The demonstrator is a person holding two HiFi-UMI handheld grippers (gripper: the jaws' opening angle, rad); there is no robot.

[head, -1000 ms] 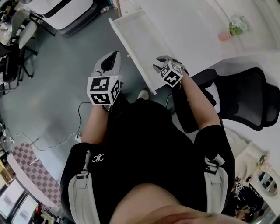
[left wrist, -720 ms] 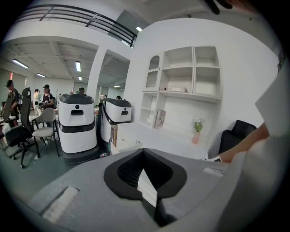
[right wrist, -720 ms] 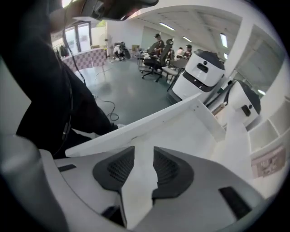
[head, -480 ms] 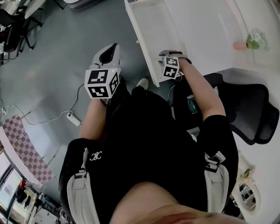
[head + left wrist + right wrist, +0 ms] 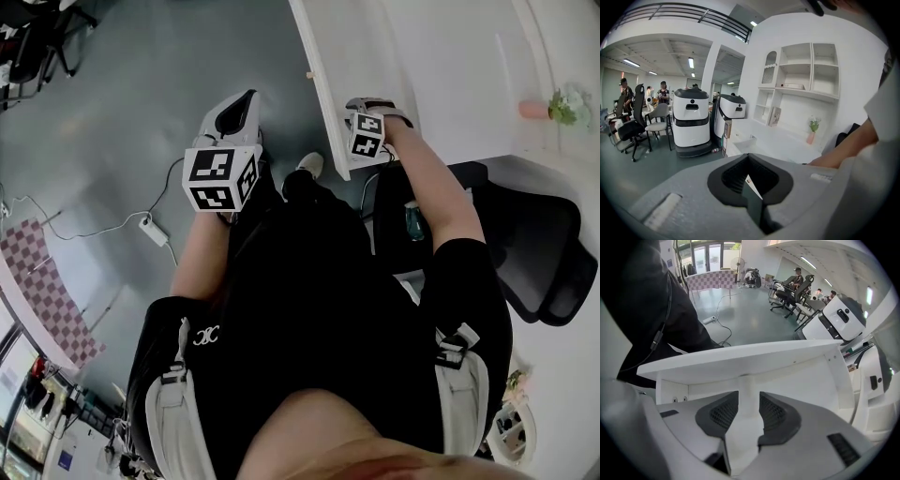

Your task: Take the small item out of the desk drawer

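I am bringing my right claw (image 5: 748,393) down. A moment ago it was hovering above the open drawer (image 5: 322,89), and now it is dipping inside at the near end, just behind the front panel. Its jaws are standing apart and have just been opening a little further. A small white upright piece (image 5: 748,382) is standing between the pads, against the inside of that panel. I am taking it for the small item, sitting in the drawer and not yet gripped, though white against white I am not certain. So I am judging the reach nearly done, with closing and lifting still ahead.

My left claw (image 5: 749,156) is hanging over the floor left of the drawer, a little lower than before, with its jaws together. A thin dark strip is showing in their seam, and I cannot tell whether it is a thing or part of the claw.

The bench (image 5: 441,66) is stretching away on the right, carrying a small plant in a pink pot (image 5: 548,106) at its far right. A black office chair (image 5: 530,244) is sitting just right of my arm, and a power strip (image 5: 150,231) is lying on the floor to the left. Nothing is lying between claw and item, but the front panel and the drawer's side wall (image 5: 841,380) are crowding the jaws.
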